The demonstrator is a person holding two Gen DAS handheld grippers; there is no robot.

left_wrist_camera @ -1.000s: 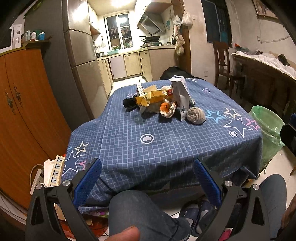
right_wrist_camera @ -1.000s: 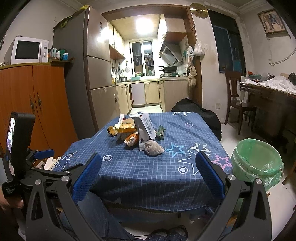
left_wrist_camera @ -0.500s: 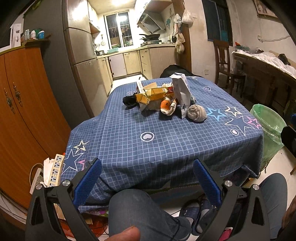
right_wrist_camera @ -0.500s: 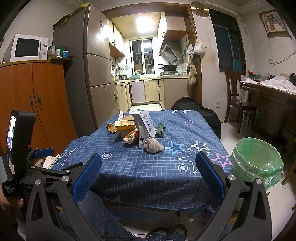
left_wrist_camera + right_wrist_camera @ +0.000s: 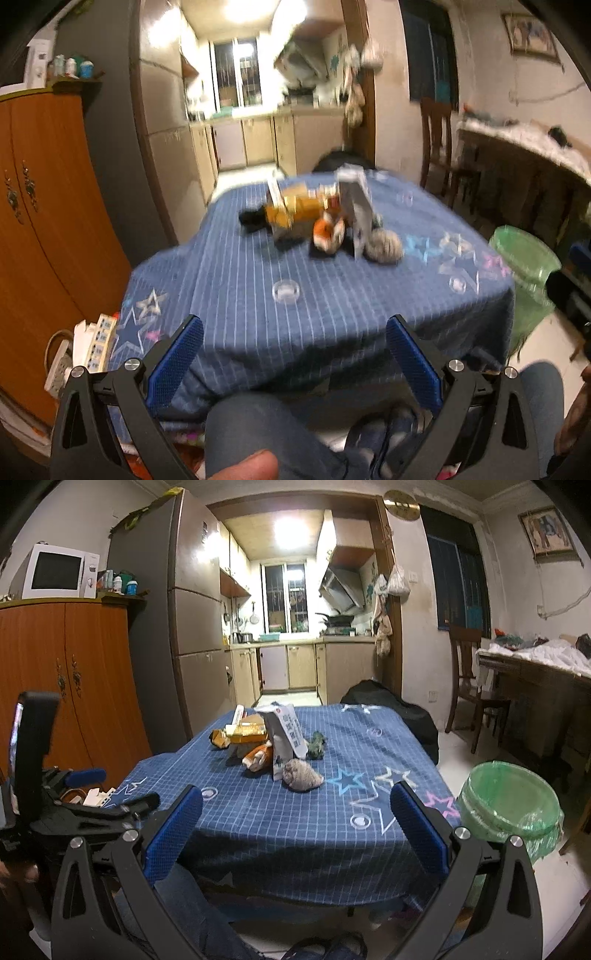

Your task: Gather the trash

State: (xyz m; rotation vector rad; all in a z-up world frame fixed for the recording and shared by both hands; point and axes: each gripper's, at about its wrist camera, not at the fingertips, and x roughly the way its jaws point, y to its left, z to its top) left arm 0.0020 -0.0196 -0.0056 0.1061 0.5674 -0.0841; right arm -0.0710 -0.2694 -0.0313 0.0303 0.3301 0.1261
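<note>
A heap of trash (image 5: 321, 218) (image 5: 267, 742) lies mid-table on the blue star-patterned cloth (image 5: 295, 295) (image 5: 332, 812): yellow boxes, an orange wrapper, an upright grey-white carton (image 5: 284, 738) and a crumpled grey wad (image 5: 303, 780). A green-lined bin (image 5: 506, 808) (image 5: 524, 266) stands on the floor right of the table. My left gripper (image 5: 293, 363) and my right gripper (image 5: 295, 830) both hang open and empty before the table's near edge, far from the heap. The left wrist view is motion-blurred.
An orange wooden cabinet (image 5: 66, 686) and a tall grey fridge (image 5: 184, 627) stand at the left. A power strip (image 5: 96, 343) lies near the table's left corner. A wooden chair (image 5: 469, 679) and a cluttered counter are at the right. A person's knee (image 5: 266, 428) is below.
My left gripper has tilted upward and moved slightly closer, blurring its view. The right gripper has barely shifted. Both stay open.
</note>
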